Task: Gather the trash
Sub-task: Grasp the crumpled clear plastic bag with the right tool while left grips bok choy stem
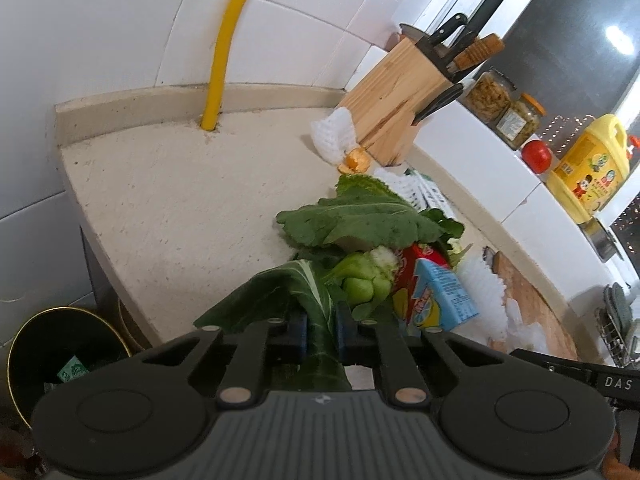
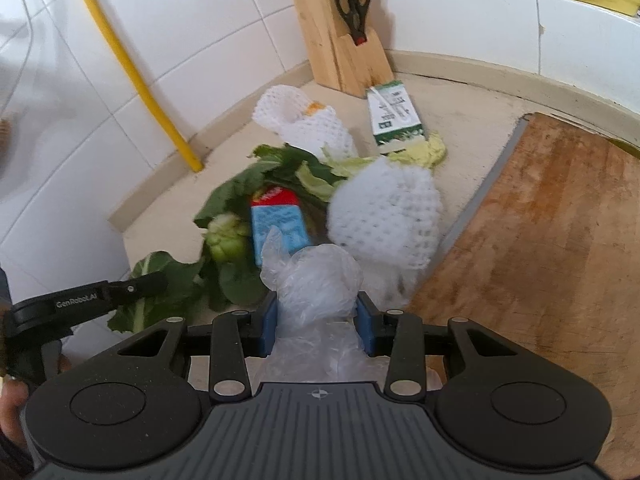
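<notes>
Right wrist: crumpled clear plastic wrap [image 2: 316, 280].

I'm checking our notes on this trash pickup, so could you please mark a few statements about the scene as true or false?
1. The left gripper is shut on a green leaf. True.
2. The right gripper holds the blue carton. False: its pads press a crumpled clear plastic bag; the blue carton lies on the counter.
3. A pair of scissors is stored in the knife block. True.
4. The cutting board is covered with leaves. False: its visible surface is bare wood.
5. The bin stands on the counter. False: it sits below the counter's edge, at the lower left of the left wrist view.
</notes>
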The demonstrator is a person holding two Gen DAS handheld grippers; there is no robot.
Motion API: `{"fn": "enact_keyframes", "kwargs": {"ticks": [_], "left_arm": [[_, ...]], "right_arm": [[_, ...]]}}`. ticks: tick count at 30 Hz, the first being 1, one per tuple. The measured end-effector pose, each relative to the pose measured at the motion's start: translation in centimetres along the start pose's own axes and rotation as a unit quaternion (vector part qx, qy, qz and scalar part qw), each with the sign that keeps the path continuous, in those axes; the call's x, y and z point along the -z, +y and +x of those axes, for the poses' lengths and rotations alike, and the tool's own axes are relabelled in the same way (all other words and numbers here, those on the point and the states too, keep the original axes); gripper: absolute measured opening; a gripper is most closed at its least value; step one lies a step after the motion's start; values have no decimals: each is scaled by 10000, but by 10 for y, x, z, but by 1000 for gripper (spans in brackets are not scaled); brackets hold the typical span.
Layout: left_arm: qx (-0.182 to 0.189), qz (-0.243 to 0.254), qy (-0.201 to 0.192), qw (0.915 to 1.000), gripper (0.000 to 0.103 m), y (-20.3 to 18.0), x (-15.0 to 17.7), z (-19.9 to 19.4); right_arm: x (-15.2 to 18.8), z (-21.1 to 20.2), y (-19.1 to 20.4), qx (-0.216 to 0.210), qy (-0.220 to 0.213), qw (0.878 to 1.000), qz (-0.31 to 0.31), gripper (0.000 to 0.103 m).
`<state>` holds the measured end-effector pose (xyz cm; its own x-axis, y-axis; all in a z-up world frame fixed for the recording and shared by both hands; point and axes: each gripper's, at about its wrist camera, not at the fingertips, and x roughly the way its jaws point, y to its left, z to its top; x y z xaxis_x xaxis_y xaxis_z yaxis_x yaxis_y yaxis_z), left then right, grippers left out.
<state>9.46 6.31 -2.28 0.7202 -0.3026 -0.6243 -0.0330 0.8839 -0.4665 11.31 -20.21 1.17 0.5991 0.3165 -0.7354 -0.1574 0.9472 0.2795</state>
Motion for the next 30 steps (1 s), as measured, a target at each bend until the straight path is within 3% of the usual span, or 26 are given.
{"fn": "enact_keyframes", "kwargs": {"ticks": [18,30], "left_arm": [[301,308,-216,9988,9,-20,-6,-18],[415,499,-300,9974,9,-31,-10,-21]], "right_arm": [[-4,-2,32,-287,-280,9992,-67,46],[-7,-8,34,-242,-457,9987,-25,46]]}}
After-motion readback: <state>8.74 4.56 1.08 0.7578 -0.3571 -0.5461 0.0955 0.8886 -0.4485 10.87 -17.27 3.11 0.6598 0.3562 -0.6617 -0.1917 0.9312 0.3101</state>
